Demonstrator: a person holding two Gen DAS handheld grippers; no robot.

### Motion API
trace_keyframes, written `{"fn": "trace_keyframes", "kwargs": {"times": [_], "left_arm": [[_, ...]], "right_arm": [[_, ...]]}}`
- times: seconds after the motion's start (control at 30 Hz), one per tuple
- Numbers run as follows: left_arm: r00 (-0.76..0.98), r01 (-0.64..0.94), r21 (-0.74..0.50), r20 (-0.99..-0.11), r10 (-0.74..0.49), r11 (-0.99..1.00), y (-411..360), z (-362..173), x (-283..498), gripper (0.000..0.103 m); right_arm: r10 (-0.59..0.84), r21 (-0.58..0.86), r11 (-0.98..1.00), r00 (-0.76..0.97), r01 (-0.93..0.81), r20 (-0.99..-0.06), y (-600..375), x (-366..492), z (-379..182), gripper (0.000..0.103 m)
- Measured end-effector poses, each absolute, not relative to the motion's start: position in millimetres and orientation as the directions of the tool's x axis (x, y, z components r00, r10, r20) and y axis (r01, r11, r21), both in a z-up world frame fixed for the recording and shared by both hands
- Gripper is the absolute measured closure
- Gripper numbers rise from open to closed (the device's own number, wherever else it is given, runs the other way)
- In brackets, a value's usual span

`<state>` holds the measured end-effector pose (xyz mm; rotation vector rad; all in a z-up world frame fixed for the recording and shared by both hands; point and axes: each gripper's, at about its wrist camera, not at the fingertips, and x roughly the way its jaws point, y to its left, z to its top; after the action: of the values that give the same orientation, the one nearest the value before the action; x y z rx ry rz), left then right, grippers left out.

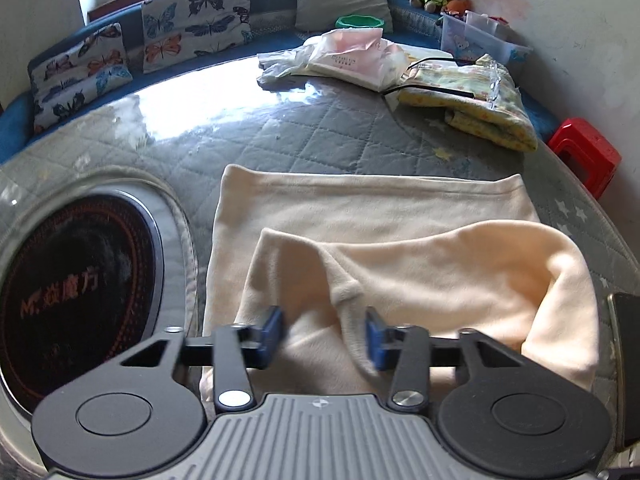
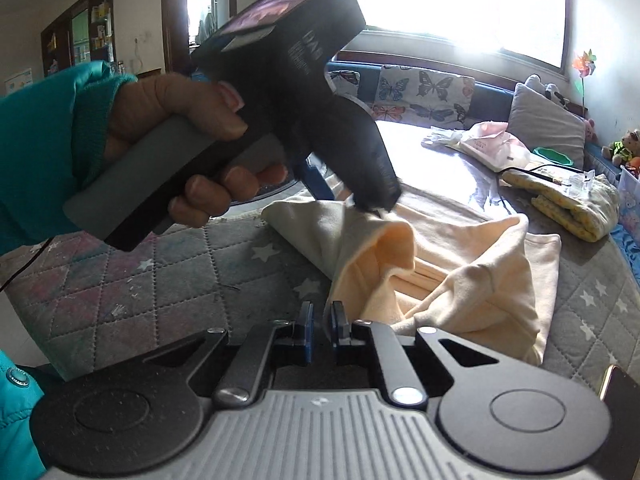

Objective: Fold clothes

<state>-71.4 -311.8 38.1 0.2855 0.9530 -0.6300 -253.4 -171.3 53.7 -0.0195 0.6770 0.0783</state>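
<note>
A cream garment (image 1: pixel 360 216) lies on the grey quilted table (image 1: pixel 280 136), its near part folded over and bunched. My left gripper (image 1: pixel 326 334) is open just above the near fold, blue pads either side of a ridge of cloth. In the right wrist view the left gripper (image 2: pixel 352 196), held by a hand in a teal sleeve, hovers over the garment (image 2: pixel 472 280). My right gripper (image 2: pixel 322 324) has its jaws nearly together at the garment's near edge; I cannot tell whether cloth is between them.
A round black cooktop (image 1: pixel 76 296) is set in the table at left. Plastic bags (image 1: pixel 348 56), a folded yellow blanket (image 1: pixel 480 100) and a black cable lie at the far side. A red stool (image 1: pixel 584 152) stands at right. A phone (image 2: pixel 620 396) lies near my right gripper.
</note>
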Motion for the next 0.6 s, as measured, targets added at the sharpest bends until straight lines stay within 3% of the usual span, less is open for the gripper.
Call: {"fn": "trace_keyframes", "kwargs": {"times": [0.1,0.23,0.3,0.47,0.6], "left_arm": [[0.417,0.63,-0.073,-0.808,-0.416,0.773,-300,41,-76,0.075],[0.412,0.637,-0.096,-0.796,-0.443,0.764,-282,42,-83,0.078],[0.408,0.636,-0.105,-0.795,-0.449,0.765,-277,44,-86,0.079],[0.4,0.644,-0.133,-0.781,-0.48,0.753,-256,47,-97,0.079],[0.395,0.646,-0.141,-0.779,-0.487,0.75,-243,47,-103,0.079]], "right_arm": [[0.069,0.029,0.998,0.787,-0.064,-0.613,-177,-254,61,0.092],[0.028,0.05,0.999,0.82,0.001,-0.571,-197,-253,77,0.088],[-0.03,0.031,0.998,0.835,0.057,-0.55,-209,-250,83,0.074],[-0.142,0.023,0.983,0.824,0.185,-0.549,-237,-230,85,0.053],[-0.142,0.04,0.978,0.8,0.203,-0.582,-250,-205,73,0.054]]}}
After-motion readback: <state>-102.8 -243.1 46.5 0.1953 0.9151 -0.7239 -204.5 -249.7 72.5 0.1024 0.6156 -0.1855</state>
